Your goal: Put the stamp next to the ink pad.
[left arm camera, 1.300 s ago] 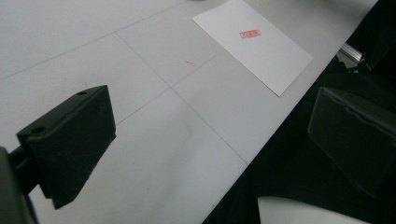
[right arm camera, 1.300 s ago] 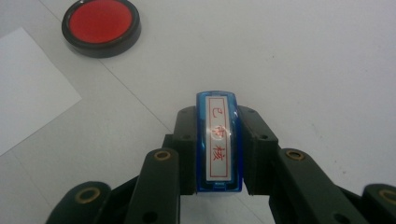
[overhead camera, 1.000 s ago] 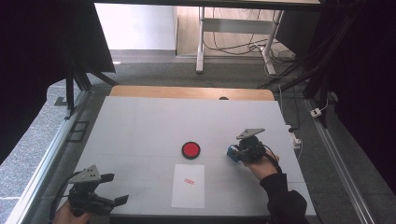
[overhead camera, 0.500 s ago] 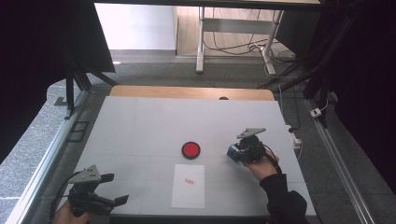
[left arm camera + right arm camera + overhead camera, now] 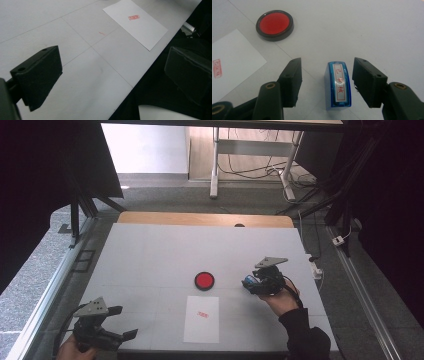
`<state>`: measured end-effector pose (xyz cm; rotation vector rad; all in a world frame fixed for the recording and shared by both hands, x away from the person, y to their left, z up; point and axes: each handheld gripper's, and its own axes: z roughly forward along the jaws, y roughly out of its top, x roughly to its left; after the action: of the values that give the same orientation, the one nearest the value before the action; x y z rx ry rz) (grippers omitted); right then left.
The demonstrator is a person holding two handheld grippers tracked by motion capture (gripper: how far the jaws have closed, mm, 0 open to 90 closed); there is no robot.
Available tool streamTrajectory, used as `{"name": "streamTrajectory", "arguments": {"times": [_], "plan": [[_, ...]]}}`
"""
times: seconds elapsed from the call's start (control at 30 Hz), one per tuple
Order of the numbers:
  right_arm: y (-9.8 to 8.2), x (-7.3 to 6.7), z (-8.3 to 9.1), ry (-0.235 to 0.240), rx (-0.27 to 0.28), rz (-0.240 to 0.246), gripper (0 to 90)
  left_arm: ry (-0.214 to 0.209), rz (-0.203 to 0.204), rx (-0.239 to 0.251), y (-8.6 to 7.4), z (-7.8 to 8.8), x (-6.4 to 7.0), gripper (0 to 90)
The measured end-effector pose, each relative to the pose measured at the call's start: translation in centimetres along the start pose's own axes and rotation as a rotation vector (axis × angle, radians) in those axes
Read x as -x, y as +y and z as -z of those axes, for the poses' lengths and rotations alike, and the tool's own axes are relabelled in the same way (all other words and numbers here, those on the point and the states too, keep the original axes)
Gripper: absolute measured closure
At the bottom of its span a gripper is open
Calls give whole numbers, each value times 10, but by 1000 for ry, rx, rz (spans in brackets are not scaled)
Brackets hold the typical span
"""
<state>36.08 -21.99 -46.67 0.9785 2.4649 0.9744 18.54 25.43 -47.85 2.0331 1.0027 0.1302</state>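
Round ink pad case (image 5: 275, 24) holds red ink; blue stamp (image 5: 337, 85) stands outside it.

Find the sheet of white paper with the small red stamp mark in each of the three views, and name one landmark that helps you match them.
High view: the white paper lies near the front edge of the table, just below the red ink pad.
Left gripper view: the paper sits at upper right, by the table's edge.
Right gripper view: the paper is at the left edge, below the ink pad.
Shared landmark: its red stamp mark.
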Motion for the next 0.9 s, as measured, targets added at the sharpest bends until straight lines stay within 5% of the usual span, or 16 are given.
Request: {"name": "streamTrajectory", "arguments": {"times": [0.9], "plan": [[-4, -22, 23, 73, 64, -39, 148, 1, 2, -1, 0, 0, 0, 14]]}}
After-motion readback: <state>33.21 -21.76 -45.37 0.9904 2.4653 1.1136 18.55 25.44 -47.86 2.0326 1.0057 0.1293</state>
